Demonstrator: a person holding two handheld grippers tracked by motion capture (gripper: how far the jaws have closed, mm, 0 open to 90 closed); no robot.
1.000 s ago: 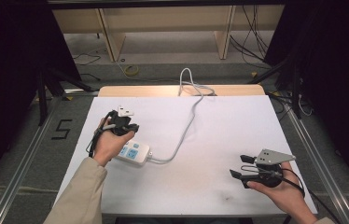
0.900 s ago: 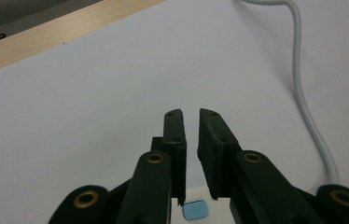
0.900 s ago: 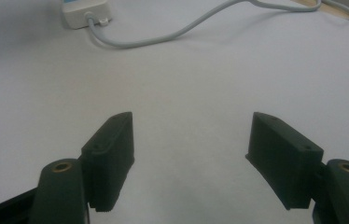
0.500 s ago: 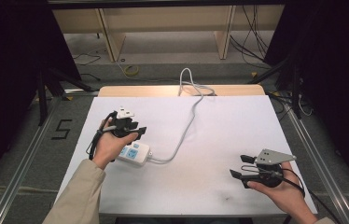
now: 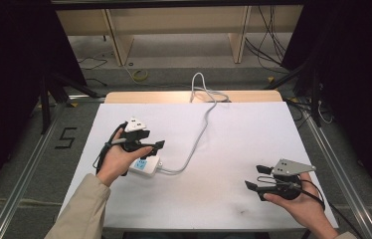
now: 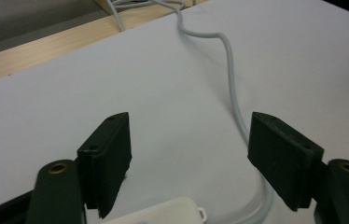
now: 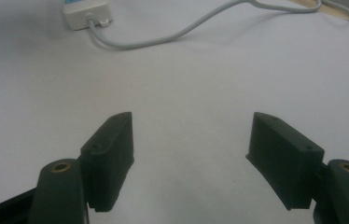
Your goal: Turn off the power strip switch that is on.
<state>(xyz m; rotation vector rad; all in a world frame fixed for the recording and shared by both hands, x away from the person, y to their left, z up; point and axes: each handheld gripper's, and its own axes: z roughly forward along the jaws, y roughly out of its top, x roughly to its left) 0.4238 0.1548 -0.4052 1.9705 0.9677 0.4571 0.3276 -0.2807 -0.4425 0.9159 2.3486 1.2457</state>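
A white socket box (image 5: 144,167) lies on the white table sheet (image 5: 253,129) at the left. Its grey cable (image 5: 201,130) curves away and runs off the far edge. My left gripper (image 5: 155,140) hovers just above and beyond the box and points right. Its jaws have just been opening and now stand wide apart with nothing between them. The left gripper view (image 6: 189,154) has a corner of the box (image 6: 163,212) at the bottom and the cable (image 6: 231,79) ahead. My right gripper (image 5: 252,177) stays open and empty at the near right, pointing left toward the box (image 7: 86,11).
A bare wooden strip (image 5: 174,96) runs along the table's far edge, where the cable drops off. Beyond it stand shelf legs with loose cables on the floor. Metal rails (image 5: 340,169) flank both sides of the table.
The left gripper's jaws have opened wide, and the hand has shifted a little to the right, over the socket box. The right hand and gripper have not moved.
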